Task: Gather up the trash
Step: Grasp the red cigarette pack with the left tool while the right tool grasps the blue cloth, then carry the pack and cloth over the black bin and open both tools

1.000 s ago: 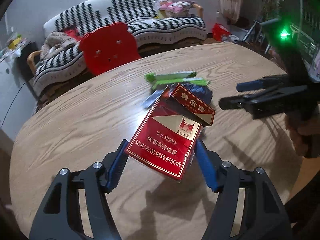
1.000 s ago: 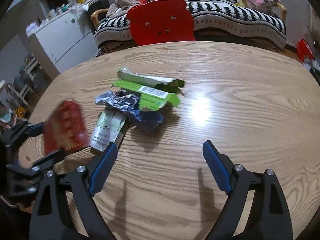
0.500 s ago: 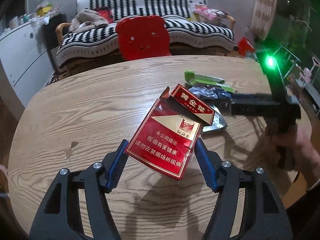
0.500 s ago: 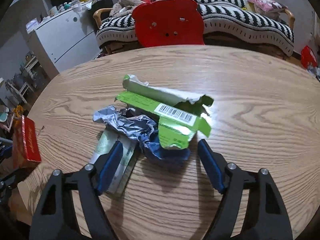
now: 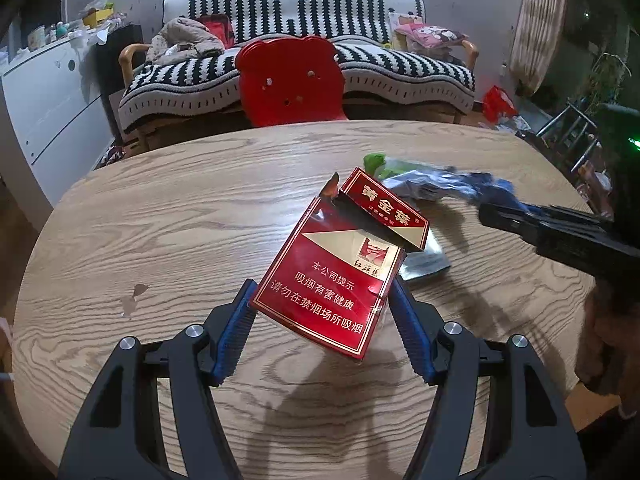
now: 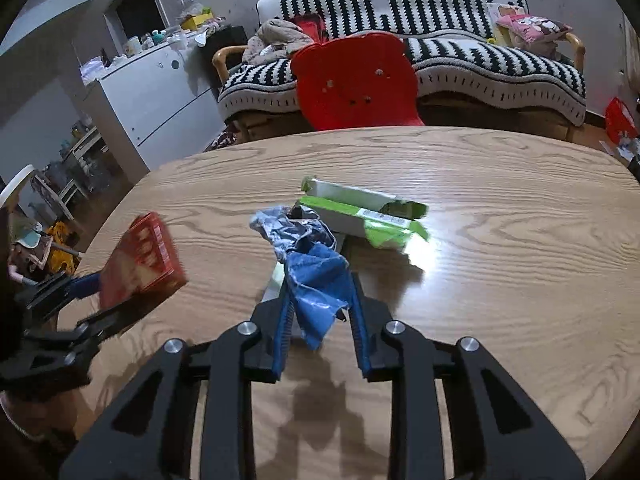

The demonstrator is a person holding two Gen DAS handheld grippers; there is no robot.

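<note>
My left gripper (image 5: 320, 300) is shut on a red cigarette pack (image 5: 340, 264) with its lid torn open, held above the wooden table (image 5: 160, 232). The pack also shows blurred in the right wrist view (image 6: 144, 260). My right gripper (image 6: 320, 288) is shut on a crumpled blue and silver wrapper (image 6: 312, 264), which lifts off the table. It shows from the side in the left wrist view (image 5: 452, 184). A green torn box (image 6: 368, 216) lies just beyond the wrapper. A flat silver-green packet (image 5: 424, 264) lies under the wrapper.
A red plastic chair (image 6: 352, 80) stands at the table's far edge, with a striped sofa (image 6: 440, 32) behind it. A white cabinet (image 6: 152, 96) stands at the left. A small chip marks the tabletop (image 5: 132, 300).
My right gripper has closed on the blue wrapper and lifted it. My left gripper has swung left, then back toward the pile, still holding the pack.
</note>
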